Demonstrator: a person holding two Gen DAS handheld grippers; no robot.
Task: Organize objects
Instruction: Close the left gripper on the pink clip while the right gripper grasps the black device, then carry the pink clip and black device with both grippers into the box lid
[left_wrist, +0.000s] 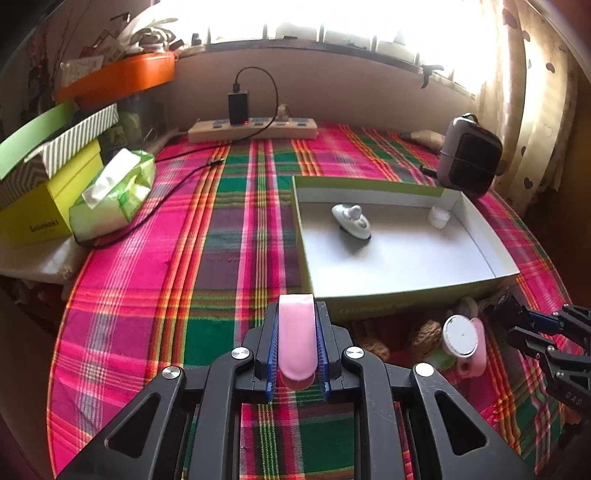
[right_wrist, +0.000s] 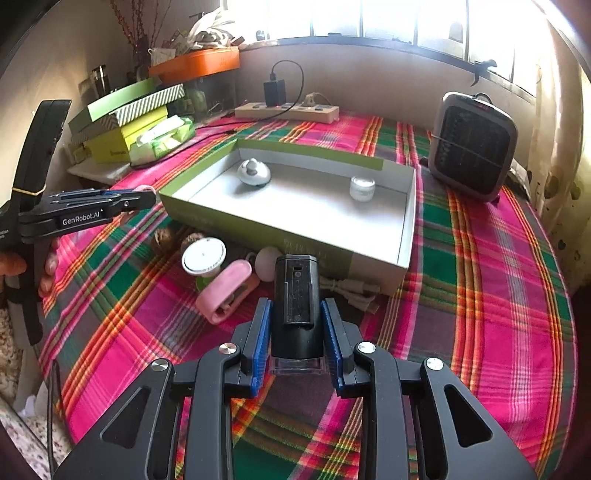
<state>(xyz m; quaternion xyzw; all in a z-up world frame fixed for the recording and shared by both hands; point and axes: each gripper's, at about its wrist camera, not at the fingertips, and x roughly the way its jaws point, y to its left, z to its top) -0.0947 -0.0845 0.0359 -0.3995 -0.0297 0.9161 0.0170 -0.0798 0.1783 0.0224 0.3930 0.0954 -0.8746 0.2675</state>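
Left gripper (left_wrist: 297, 321) angled downward over open cloth, clamped on a pink case (left_wrist: 296, 343). Right gripper (right_wrist: 297, 314), likewise angled, gripped a black device (right_wrist: 295, 295) just short of the tray (right_wrist: 402, 236) near wall.

Tablecloth (left_wrist: 184, 258): plaid, hot pink w/ green, purple, orange-yellow stripes. On it, box tray (right_wrist: 406, 236): green outside, white-grey inside. In tray: white-grey round gadget (right_wrist: 253, 172) and small white jar (right_wrist: 362, 188). In front of tray: white disc (right_wrist: 204, 256), pink clip (right_wrist: 225, 291). Left gripper (left_wrist: 297, 347): black, blue pads, pale pink piece (left_wrist: 296, 343) between them. Right gripper (right_wrist: 297, 338): same colours, glossy black block (right_wrist: 295, 306) between. Right of tray: grey fan, dark grille (right_wrist: 472, 147). Left of tray: lime box (left_wrist: 40, 214), striped green-white lid (left_wrist: 74, 142), orange tub (left_wrist: 118, 79).
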